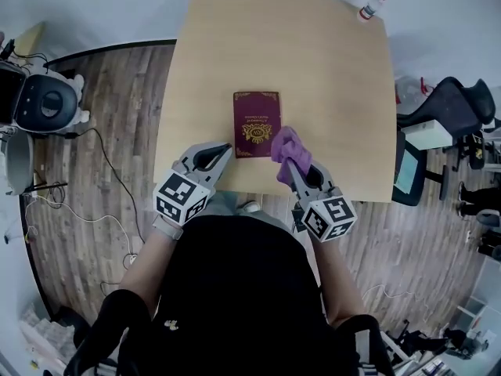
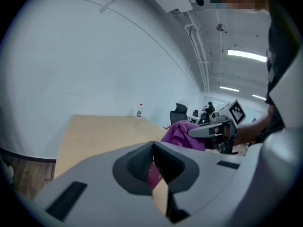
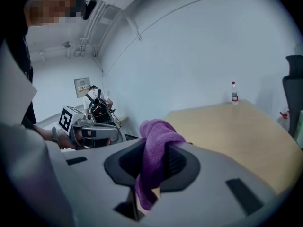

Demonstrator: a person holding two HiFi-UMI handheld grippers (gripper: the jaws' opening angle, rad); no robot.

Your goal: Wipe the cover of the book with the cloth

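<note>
Cloth [image 1: 290, 146] was pinched in right fingers [image 3: 177, 162] at book [image 1: 256, 124] edge; left fingers [image 2: 137, 162] pressed together; bottle [image 1: 373, 6] stood on far desk [image 1: 329, 92] corner.

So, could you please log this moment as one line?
right gripper: shut on purple cloth at right edge of maroon book | left gripper: shut, by book's near-left corner | book: on wooden table

Setting: an open office or lab workroom.
Furniture: a pale wood counter [image 1: 329, 77] and a black swivel chair [image 1: 458, 104] at the right of the head view.
Floor: grey wood planks [image 1: 117, 84], with loose cables [image 1: 116, 180] at left.
Ceiling: strip lights [image 2: 246, 56] and exposed pipes [image 2: 194, 37], upper right of the left gripper view.
</note>
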